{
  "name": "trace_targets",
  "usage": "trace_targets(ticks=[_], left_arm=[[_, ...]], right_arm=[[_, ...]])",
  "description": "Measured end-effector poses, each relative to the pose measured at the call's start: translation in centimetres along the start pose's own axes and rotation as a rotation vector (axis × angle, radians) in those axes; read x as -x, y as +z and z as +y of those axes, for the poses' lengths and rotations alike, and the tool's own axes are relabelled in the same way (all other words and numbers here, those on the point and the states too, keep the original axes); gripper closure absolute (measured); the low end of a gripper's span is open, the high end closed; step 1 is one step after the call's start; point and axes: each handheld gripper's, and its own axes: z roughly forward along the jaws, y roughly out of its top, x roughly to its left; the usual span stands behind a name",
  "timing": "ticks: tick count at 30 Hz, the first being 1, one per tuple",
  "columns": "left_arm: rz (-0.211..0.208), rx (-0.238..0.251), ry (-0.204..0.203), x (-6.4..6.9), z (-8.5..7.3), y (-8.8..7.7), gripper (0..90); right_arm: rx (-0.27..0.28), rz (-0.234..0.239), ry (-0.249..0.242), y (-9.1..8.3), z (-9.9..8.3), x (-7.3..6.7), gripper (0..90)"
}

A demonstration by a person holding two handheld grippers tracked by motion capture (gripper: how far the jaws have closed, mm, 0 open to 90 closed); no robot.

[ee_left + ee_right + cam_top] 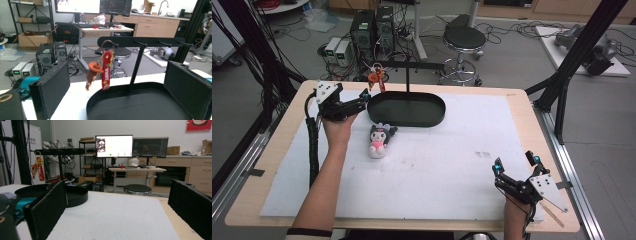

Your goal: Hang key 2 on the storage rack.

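The bench (422,165) was covered by a white sheet, with a black oval tray (407,111) and its peg rack at the far side. I had the left tool (364,96) released by the tray's left rim, just below the red keychain (106,70) hanging from the rack's end peg; a plush doll (379,140) lay nearby. My right tool (515,163) sat released and empty near the bench's right front corner.

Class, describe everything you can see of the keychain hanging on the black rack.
The keychain hangs by a metal ring from the end peg of the rack's crossbar. It has a red strap with light lettering and, beside it, a small cowboy figure with an orange-brown hat; both look rubbery. It dangles freely over the rim of the oval black tray. The left gripper is open just in front, not touching it.
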Motion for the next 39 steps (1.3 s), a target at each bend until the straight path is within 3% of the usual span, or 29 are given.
trace_targets(ticks=[8,13,27,29,34,39], left_arm=[[0.004,-0.002,-0.011,0.1,-0.2,-1.0,7.1],[0.002,-0.016,-0.053,-0.1,-0.3,-1.4,7.0],[-0.011,-0.035,-0.001,1.2,0.0,-2.4,7.0],[-0.01,-0.011,-0.01,1.3,-0.2,-2.8,7.0],[-0.015,-0.028,-0.025,1.3,-1.0,-3.3,7.0],[-0.022,-0.035,-0.014,1.8,-1.6,-3.8,7.1]], right_arm=[[0.003,0.0,0.001,-0.1,0.0,0.1,1.5],[0.002,0.002,0.002,-0.1,0.1,0.1,1.5],[0.01,0.007,0.0,-0.2,0.1,0.2,1.6],[0.012,0.006,0.001,-0.2,0.2,0.2,1.6],[0.008,0.007,0.007,-0.2,0.1,0.1,1.6],[0.009,0.007,0.005,-0.1,0.1,0.1,1.5]])
